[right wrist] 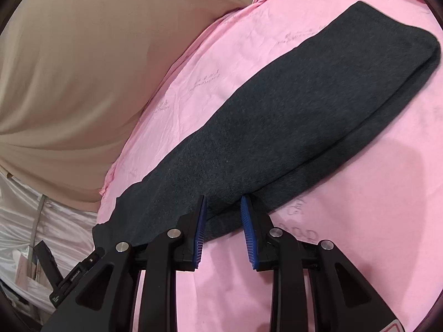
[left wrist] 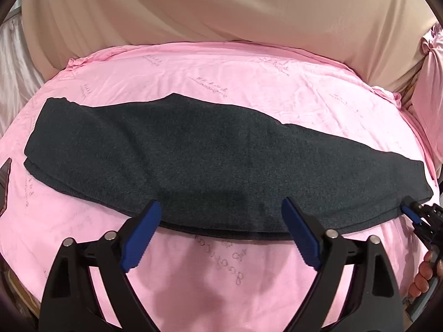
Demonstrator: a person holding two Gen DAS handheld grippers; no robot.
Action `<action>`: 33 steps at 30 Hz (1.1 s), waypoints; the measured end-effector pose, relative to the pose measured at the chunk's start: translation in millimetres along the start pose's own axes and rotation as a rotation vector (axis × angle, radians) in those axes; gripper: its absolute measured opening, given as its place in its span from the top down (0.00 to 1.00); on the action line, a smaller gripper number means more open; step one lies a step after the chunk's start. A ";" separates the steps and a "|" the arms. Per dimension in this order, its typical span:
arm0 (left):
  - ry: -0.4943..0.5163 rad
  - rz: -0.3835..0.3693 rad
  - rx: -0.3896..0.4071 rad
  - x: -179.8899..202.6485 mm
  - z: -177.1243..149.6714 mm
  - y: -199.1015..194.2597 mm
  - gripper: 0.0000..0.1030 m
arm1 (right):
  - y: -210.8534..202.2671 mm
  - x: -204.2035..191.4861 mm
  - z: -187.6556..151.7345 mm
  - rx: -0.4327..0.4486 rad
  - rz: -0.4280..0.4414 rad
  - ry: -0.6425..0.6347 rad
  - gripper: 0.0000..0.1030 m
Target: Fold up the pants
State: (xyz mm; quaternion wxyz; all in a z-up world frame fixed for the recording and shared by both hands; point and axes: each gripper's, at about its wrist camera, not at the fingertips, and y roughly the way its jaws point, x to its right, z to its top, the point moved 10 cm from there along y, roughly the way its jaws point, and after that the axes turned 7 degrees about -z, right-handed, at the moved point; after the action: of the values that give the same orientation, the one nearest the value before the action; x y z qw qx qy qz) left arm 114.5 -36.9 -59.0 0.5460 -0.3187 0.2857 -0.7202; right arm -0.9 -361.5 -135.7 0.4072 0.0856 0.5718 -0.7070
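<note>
Pink wrinkled cotton sheet [left wrist: 221,276] with faint printed script covers the work surface in the left wrist view, and a beige draped cloth [left wrist: 221,8] hangs behind its far edge. On the sheet lies the dark grey knit pants [left wrist: 193,155], folded lengthwise into 1 long band with 2 layers showing at the near hem and at the left end. The band runs across the sheet from the left end to the right end, flat and only lightly creased. The left gripper [left wrist: 220,215], black with 2 blue ribbed pads, stands wide apart just above the near edge of the pants, with nothing pressed between its pads; the pad tips overlap the near hem in the picture, but whether they touch it I cannot tell. At the right end of the pants the right gripper [left wrist: 412,213] reaches the corner of the cloth, with a person's hand [left wrist: 423,274] behind it.

From the right wrist view the same pink sheet [right wrist: 360,249] fills the right side and the beige cloth [right wrist: 83,69] the left. The pants [right wrist: 290,124] stretch away diagonally to the upper right. The right gripper [right wrist: 223,207] sits at the near edge of the pants, its 2 blue pads at a narrow gap, open, with the folded hem lying between the tips and not visibly squeezed.
</note>
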 end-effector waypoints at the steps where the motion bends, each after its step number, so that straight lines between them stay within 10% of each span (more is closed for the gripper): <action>1: 0.004 0.001 -0.003 1.7 -0.3 1.4 0.16 | 4.1 -3.6 1.6 0.001 0.002 0.002 0.78; 3: 0.014 0.002 -0.013 4.6 -1.2 4.2 0.16 | 3.5 -6.5 4.9 0.017 0.014 -0.001 0.97; 10: 0.001 0.037 -0.008 -8.7 -1.0 5.5 0.13 | -29.9 -2.1 -12.0 0.039 -0.032 -0.088 0.98; 15: 0.002 0.019 -0.056 -2.5 -6.0 21.6 0.13 | -52.8 32.8 -4.6 0.095 -0.133 -0.060 0.87; 18: 0.039 0.044 -0.022 0.4 -2.6 16.2 0.13 | -98.8 76.7 31.8 0.237 -0.238 0.005 0.63; 25: 0.049 0.013 -0.054 23.9 -6.0 26.0 0.13 | -104.7 160.8 109.1 0.279 -0.432 0.083 0.63; 28: 0.077 0.031 -0.051 32.8 -5.8 25.5 0.13 | -95.2 160.9 117.1 0.262 -0.416 0.042 0.88; 33: 0.090 0.067 -0.033 34.6 2.5 24.3 0.12 | -124.0 165.5 110.9 0.317 -0.352 0.084 0.89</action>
State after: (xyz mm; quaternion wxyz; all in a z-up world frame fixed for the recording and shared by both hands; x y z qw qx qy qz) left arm 124.2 -76.4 -70.8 0.5511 -0.2850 0.3322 -0.7105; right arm -154.4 -536.2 -104.4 0.2351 0.0769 0.4764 -0.8437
